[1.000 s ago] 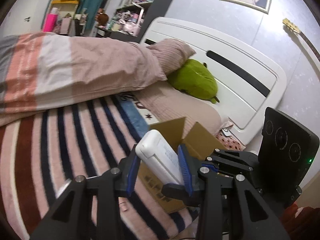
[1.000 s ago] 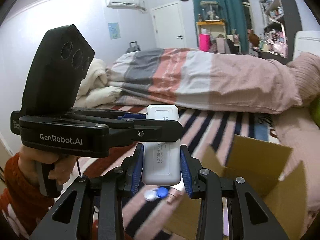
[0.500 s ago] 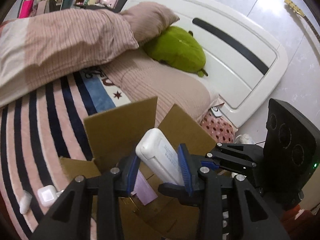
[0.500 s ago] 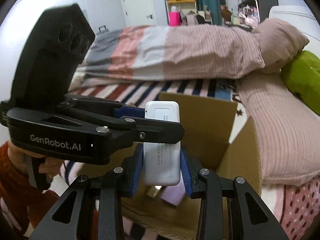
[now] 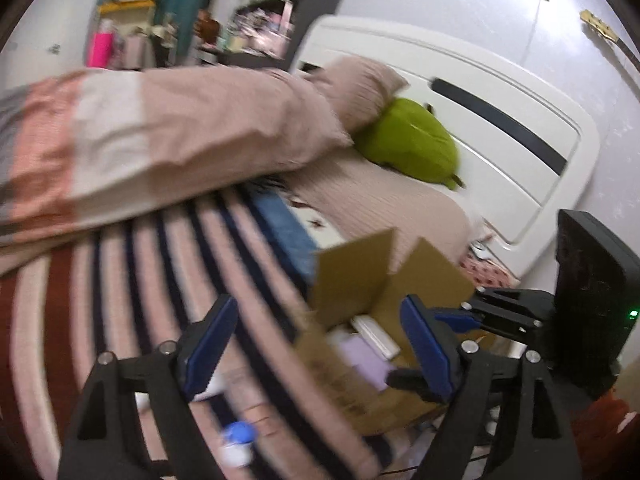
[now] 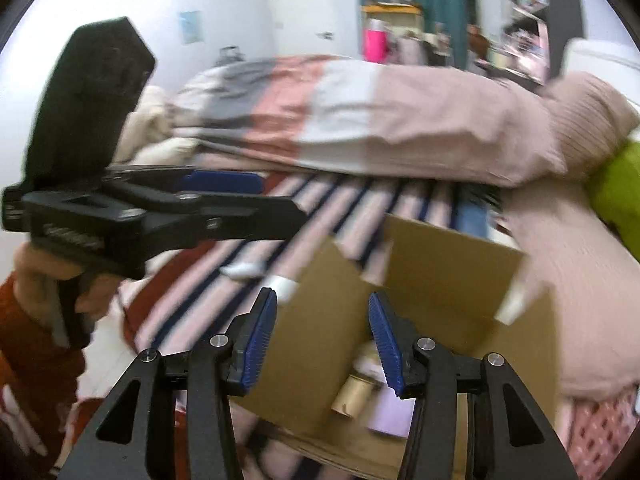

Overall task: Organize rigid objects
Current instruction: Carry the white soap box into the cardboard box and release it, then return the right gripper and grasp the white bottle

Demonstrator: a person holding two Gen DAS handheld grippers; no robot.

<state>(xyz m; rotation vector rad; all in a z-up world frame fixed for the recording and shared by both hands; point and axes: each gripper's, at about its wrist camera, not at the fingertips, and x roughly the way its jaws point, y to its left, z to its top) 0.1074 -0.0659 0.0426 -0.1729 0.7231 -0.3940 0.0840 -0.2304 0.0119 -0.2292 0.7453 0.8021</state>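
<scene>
White rectangular plastic case (image 5: 374,334) dropped from both grippers into open brown cardboard box (image 6: 448,264) on striped bed, left gripper (image 5: 320,344) fingers just spread wide, right gripper (image 6: 322,334) fingers just parted, both empty.

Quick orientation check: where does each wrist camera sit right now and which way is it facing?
Left wrist: sits on the left tongs, looking down past open, empty jaws at the cardboard box, the striped blanket and the headboard; the right tongs intrude at right.
Right wrist: sits on the right tongs, jaws open and empty, looking into the box; the left tongs and the hand holding them show at left.
Shared: box, blanket, green plush.
</scene>
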